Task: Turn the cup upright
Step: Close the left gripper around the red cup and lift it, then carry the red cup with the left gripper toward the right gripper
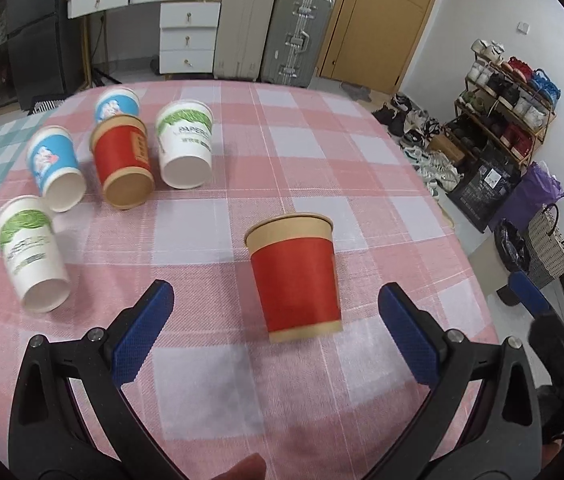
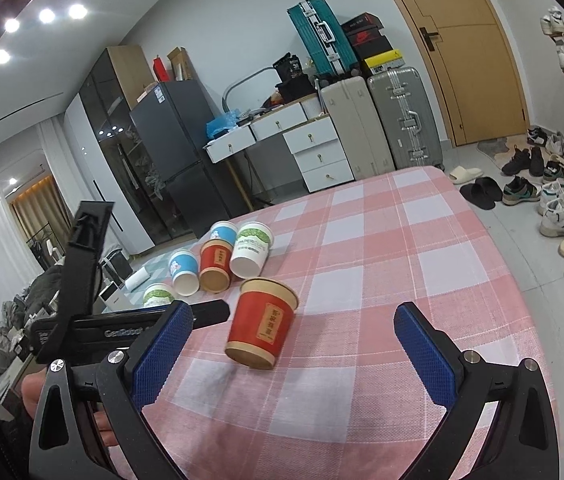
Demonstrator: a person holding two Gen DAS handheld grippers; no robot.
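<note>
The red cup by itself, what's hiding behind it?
Behind the lone red cup five more paper cups stand on the pink checked tablecloth. Nothing shows inside the red cup; its mouth can't be seen.

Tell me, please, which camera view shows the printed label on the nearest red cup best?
The right wrist view: the nearest red cup turns its yellow label panel toward that camera, framed between the open right claw. The left wrist view shows the same cup from a plain red side, label hidden.

Cup [image 1: 296,276] right of cup cluster [image 1: 122,160]
</note>
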